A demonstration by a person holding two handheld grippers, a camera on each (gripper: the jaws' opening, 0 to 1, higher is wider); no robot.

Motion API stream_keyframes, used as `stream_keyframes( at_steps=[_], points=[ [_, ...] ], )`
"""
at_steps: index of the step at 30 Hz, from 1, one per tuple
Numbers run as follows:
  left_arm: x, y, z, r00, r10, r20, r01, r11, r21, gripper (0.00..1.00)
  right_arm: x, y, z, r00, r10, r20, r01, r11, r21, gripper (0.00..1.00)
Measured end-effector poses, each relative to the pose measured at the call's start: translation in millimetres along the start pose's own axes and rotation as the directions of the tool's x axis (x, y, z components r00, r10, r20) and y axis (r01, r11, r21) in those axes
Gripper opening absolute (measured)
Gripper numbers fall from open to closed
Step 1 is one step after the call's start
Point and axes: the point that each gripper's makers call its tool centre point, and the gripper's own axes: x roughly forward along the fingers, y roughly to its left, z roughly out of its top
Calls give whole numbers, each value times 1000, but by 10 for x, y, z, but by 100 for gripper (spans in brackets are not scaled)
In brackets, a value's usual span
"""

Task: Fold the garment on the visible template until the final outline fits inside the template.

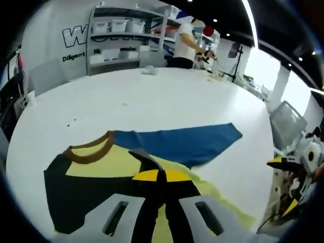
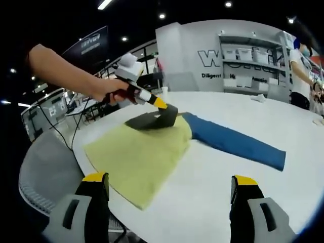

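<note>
Lying flat on a smooth white table (image 1: 152, 101), the garment (image 2: 142, 152) is a soft knit top with a pale yellow body, a long blue sleeve (image 2: 238, 144) and a dark black panel. In the left gripper view the left gripper (image 1: 161, 175) has its yellow-tipped jaws drawn together on a raised fold of the black cloth, which peaks into a small tent just ahead of the tips. A brown ribbed collar (image 1: 91, 150) curves in an arc ahead and to the left of those jaws, and the blue sleeve (image 1: 187, 142) stretches away ahead and to the right, ending in a slanted cuff.

In the right gripper view the right gripper (image 2: 169, 190) stands wide apart, its two grey, yellow-capped jaws holding nothing, with the yellow cloth's near corner between and ahead of them. Farther ahead the left gripper (image 2: 164, 109), held by a person's hand (image 2: 109, 91), pinches the black fold up off the yellow body. The sleeve tapers off ahead and to the right of the open jaws.

Beyond the table stand metal shelves (image 1: 126, 35) with pale bins, and a person in white (image 1: 185, 43).
</note>
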Motion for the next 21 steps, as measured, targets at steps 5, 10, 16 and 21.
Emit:
stream_keyframes(
  at_steps=[5, 10, 16, 21],
  points=[
    [83, -5, -114, 999, -9, -34, 8, 1000, -8, 1, 6, -2, -24, 1000, 5, -8, -5, 1000, 5, 99],
    [161, -78, -151, 999, -20, -39, 19, 1000, -15, 1, 0, -26, -61, 1000, 8, -21, -8, 1000, 7, 99],
    [203, -128, -153, 999, -41, -34, 40, 999, -25, 3, -18, -62, -35, 1000, 0, -20, 0, 1000, 8, 99],
    [190, -76, -138, 999, -29, -31, 31, 998, 61, 16, 5, -57, -22, 1000, 3, -19, -2, 1000, 5, 99]
  ],
)
